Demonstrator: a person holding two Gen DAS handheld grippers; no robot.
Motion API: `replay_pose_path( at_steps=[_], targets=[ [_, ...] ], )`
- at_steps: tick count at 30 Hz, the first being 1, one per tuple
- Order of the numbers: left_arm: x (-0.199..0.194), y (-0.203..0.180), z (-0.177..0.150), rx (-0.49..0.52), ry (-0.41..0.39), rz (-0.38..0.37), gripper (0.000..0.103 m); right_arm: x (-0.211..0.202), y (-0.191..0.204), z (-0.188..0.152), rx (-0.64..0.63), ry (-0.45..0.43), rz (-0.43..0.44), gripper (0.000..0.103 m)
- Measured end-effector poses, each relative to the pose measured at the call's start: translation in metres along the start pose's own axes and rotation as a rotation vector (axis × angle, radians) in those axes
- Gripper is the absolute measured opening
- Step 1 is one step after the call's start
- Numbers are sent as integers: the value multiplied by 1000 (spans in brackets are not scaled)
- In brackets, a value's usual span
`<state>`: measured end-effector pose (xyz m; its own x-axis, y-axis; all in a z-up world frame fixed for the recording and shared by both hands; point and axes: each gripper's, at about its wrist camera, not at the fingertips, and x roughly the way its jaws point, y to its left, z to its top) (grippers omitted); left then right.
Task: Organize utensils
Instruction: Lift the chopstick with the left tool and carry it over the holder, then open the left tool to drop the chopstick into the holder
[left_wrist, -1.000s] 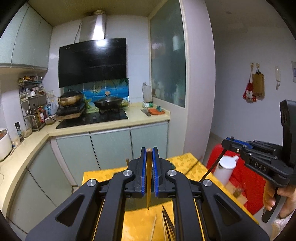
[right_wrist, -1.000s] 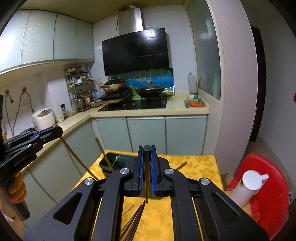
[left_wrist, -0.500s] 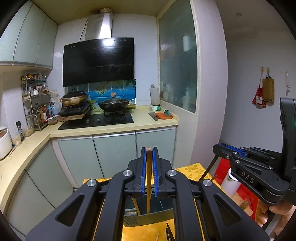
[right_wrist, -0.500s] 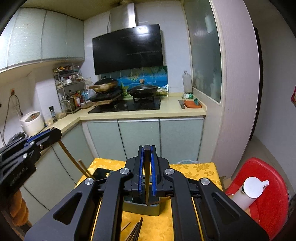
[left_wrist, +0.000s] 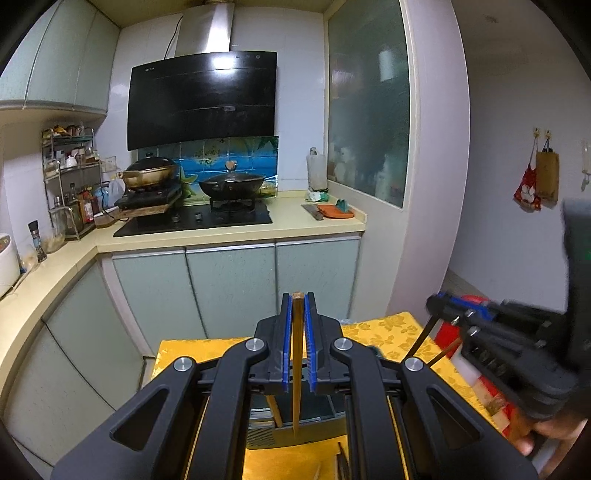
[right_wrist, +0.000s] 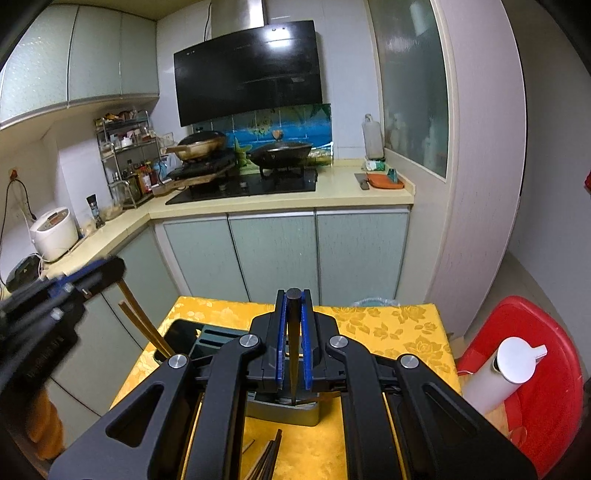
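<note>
Utensil holder (right_wrist: 291, 410) on table (right_wrist: 388, 328), loose chopsticks (right_wrist: 267, 458) before it

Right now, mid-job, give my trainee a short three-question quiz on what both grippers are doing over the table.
1. True or false: the left gripper is shut on a wooden chopstick.
2. What colour is the chopstick in the right gripper? A) black B) red C) white
3. Fill in: both chopstick tips hang over the grey ______ on the yellow tablecloth.

Key:
1. True; the blue pads clamp it, tip pointing down.
2. A; the black chopstick is clamped between the pads.
3. holder; one wooden chopstick already stands in it, and more dark chopsticks lie on the cloth in front.
</note>
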<state>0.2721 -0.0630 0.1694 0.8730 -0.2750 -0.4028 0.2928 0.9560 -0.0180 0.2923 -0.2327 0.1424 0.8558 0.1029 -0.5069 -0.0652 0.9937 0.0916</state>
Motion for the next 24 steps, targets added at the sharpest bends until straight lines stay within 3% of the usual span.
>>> replay_pose_path(
  at_steps=[12, 24],
  targets=[
    [-23, -10, 46, -5, -87, 14, 6, -8, -6, 11, 43, -27, 8, 8],
    [28, -9, -2, -13, 24, 11, 6, 17, 4, -5, 28, 40, 15, 8]
  ],
)
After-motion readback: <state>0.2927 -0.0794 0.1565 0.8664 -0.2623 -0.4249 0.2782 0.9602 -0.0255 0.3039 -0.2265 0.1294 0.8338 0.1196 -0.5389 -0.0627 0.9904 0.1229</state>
